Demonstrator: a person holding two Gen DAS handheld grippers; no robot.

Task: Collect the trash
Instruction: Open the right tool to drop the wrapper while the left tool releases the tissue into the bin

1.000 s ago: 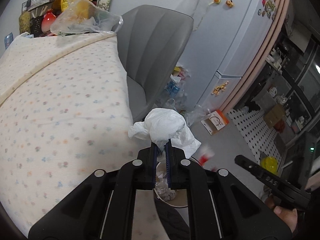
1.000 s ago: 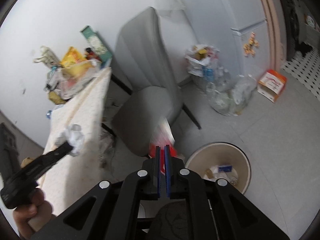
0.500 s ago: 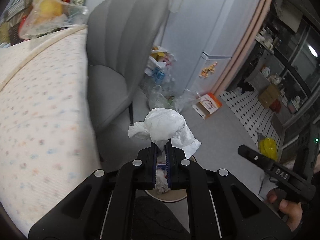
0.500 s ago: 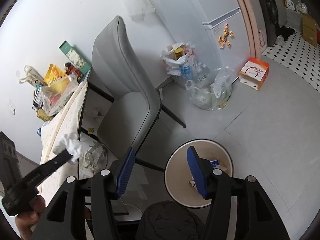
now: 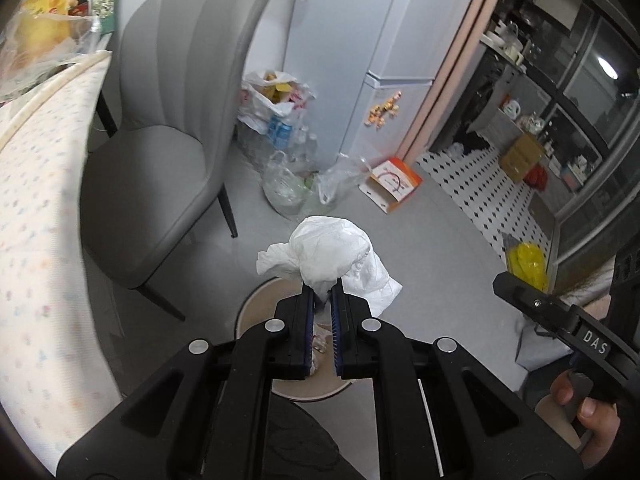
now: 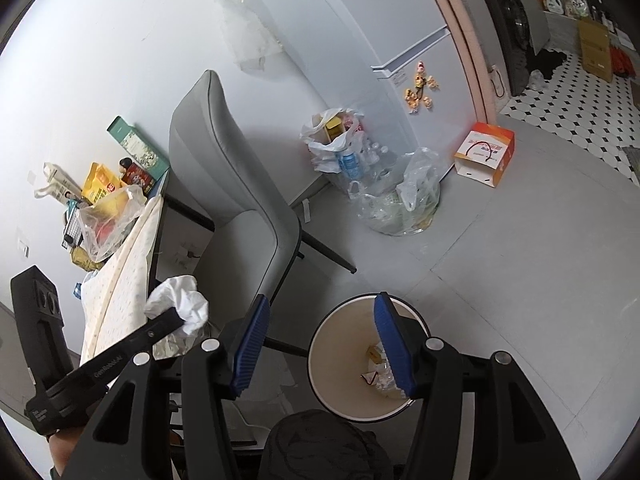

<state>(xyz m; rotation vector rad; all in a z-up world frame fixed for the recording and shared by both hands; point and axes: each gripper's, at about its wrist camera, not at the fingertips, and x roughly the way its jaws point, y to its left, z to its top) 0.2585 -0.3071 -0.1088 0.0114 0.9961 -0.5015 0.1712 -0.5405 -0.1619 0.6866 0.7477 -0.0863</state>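
The left tool [image 5: 321, 294] covers much of the bin [image 5: 256, 300] below it, so only part of the rim and some small scraps inside show; what those scraps are cannot be told. The right tool [image 6: 318, 330] hides part of the bin's inside as well. The worktop [image 5: 36, 216] is cut off by the left edge and blurred. The packets [image 6: 102, 186] by the wall are too small to read. The hand [image 5: 592, 404] is cut off at the corner.
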